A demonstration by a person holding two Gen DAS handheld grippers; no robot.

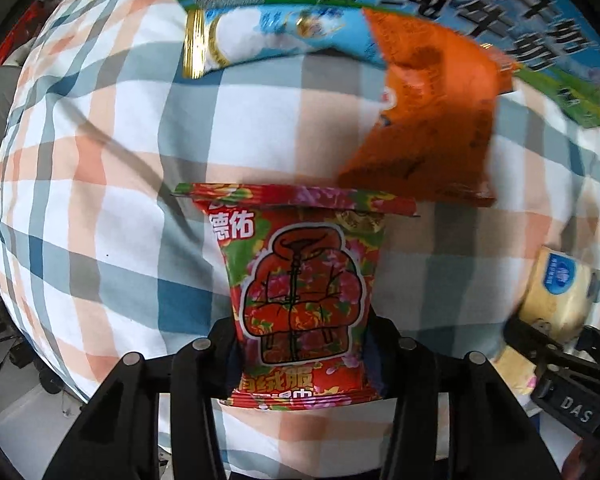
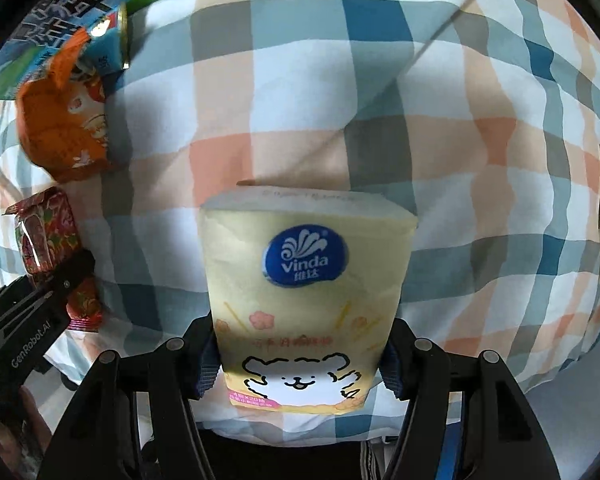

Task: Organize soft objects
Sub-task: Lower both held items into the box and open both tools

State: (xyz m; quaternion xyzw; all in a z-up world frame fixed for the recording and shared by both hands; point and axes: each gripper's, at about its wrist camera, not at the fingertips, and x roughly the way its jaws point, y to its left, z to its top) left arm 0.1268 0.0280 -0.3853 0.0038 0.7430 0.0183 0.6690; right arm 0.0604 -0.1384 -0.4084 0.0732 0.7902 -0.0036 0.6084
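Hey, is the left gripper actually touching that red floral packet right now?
Touching. In the left wrist view, the left gripper is closed on the lower half of the red floral packet, both black fingers pressed against its sides above the checked cloth.

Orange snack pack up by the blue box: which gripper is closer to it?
Left. The left gripper, shut on the red floral pack, sits just below the orange snack pack. The right gripper, holding the yellow Vinda tissue pack, is farther off to its right.
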